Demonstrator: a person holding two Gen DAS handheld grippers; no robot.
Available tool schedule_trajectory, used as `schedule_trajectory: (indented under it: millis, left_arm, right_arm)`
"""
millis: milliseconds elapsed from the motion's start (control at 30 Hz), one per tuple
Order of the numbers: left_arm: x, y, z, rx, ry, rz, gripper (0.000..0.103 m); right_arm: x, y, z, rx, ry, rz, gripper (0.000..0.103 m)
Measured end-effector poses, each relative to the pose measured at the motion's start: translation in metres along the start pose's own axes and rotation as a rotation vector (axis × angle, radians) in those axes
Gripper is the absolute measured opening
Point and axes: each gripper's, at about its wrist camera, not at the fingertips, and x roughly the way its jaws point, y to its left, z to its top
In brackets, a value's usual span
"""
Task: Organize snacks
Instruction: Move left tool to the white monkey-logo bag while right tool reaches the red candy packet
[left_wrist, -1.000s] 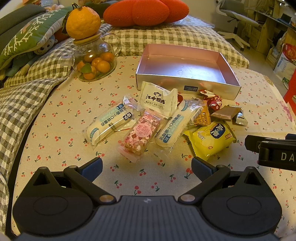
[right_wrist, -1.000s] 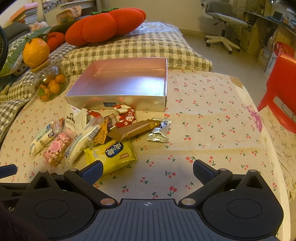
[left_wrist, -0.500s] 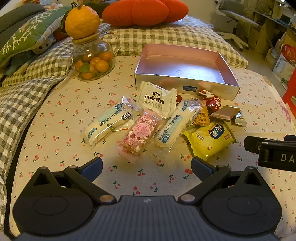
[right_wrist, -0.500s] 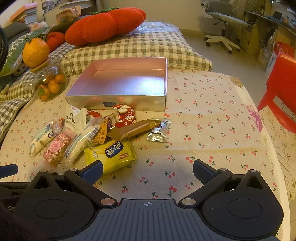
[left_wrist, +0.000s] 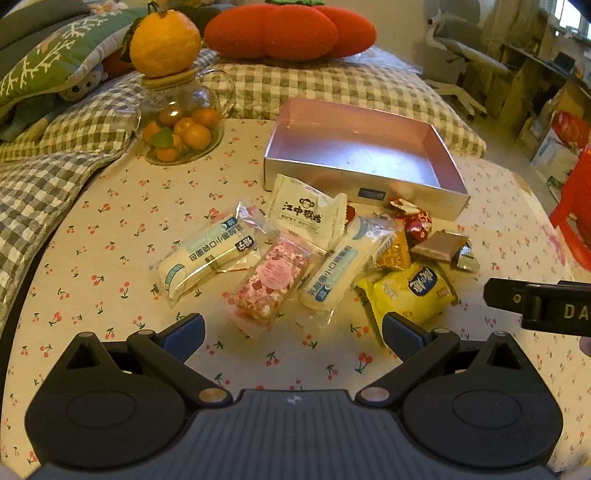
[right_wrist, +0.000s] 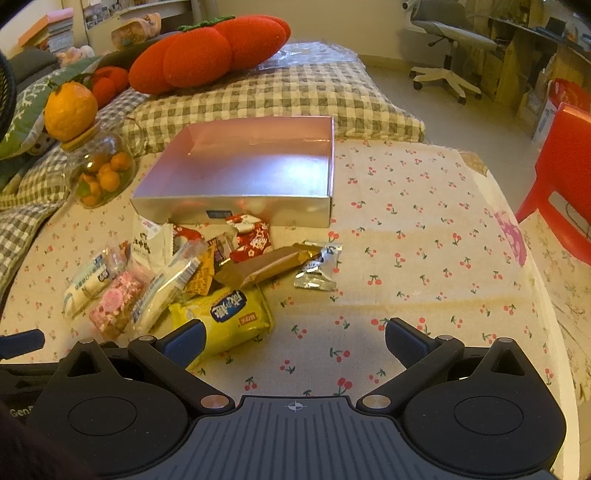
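Nothing packed yet: our silver box (right_wrist: 258, 173) sits empty, snack pile (left_wrist: 317, 254) untouched, left claw (left_wrist: 291, 328) and right claw (right_wrist: 293, 338) both wide.

A left gripper (left_wrist: 291, 332) with jaws spread wide hangs over a cherry-print cloth (left_wrist: 110, 236). Ahead lies a pile of wrapped snacks (left_wrist: 314, 254), touching an empty silver box (left_wrist: 362, 155) behind it. A glass jar (left_wrist: 181, 122) stands left of the box.
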Motion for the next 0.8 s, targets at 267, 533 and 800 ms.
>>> schedule_trajectory:
  millis: [267,533,800]
  left_arm:
    - [0.005,0.008,0.022,0.015,0.040,-0.027,0.097]
    - [0.015,0.025,0.046,-0.025,0.055,-0.053,0.096]
    - [0.038,0.040,0.060,-0.152,0.059,-0.165,0.088]
  right_arm:
    - [0.006,-0.016,0.024,0.061,0.050,0.086,0.103]
    - [0.018,-0.020,0.045,0.106,0.079,0.169,0.102]
    - [0.043,-0.026,0.058,0.148,0.030,0.232,0.100]
